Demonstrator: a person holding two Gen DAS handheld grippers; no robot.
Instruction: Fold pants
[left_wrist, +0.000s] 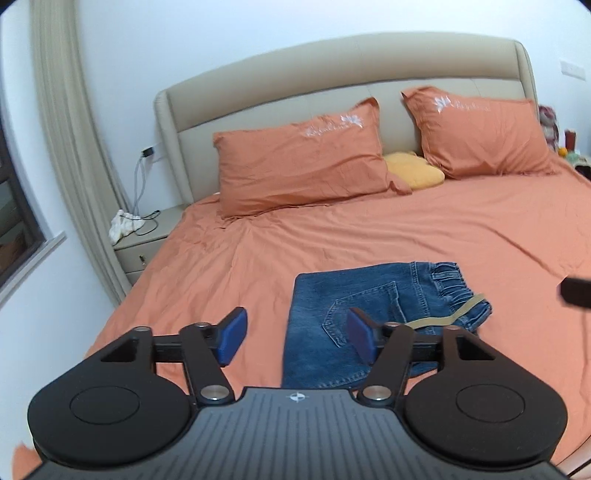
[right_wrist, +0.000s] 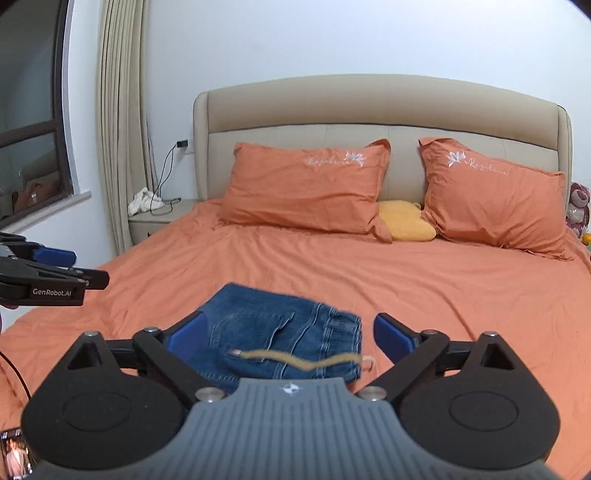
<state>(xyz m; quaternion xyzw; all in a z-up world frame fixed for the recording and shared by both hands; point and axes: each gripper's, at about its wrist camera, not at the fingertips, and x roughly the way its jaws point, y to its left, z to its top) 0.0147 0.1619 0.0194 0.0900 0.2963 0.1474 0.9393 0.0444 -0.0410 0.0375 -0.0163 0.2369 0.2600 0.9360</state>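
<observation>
A pair of blue jeans (left_wrist: 354, 299) lies folded into a compact rectangle on the orange bed sheet (left_wrist: 258, 258), its elastic waistband and a tan drawstring (left_wrist: 450, 317) at the right. My left gripper (left_wrist: 295, 336) is open and empty, raised just in front of the jeans' left part. In the right wrist view the jeans (right_wrist: 266, 332) lie near the bed's front with the drawstring (right_wrist: 295, 360) across them. My right gripper (right_wrist: 290, 338) is open and empty above them. The left gripper also shows at the left edge of the right wrist view (right_wrist: 55, 273).
Two orange pillows (right_wrist: 306, 188) (right_wrist: 495, 203) and a small yellow cushion (right_wrist: 404, 221) lean against the beige headboard (right_wrist: 369, 107). A nightstand (right_wrist: 162, 218) with a white cloth and charger cable stands left of the bed, by a curtain (right_wrist: 118, 110) and window.
</observation>
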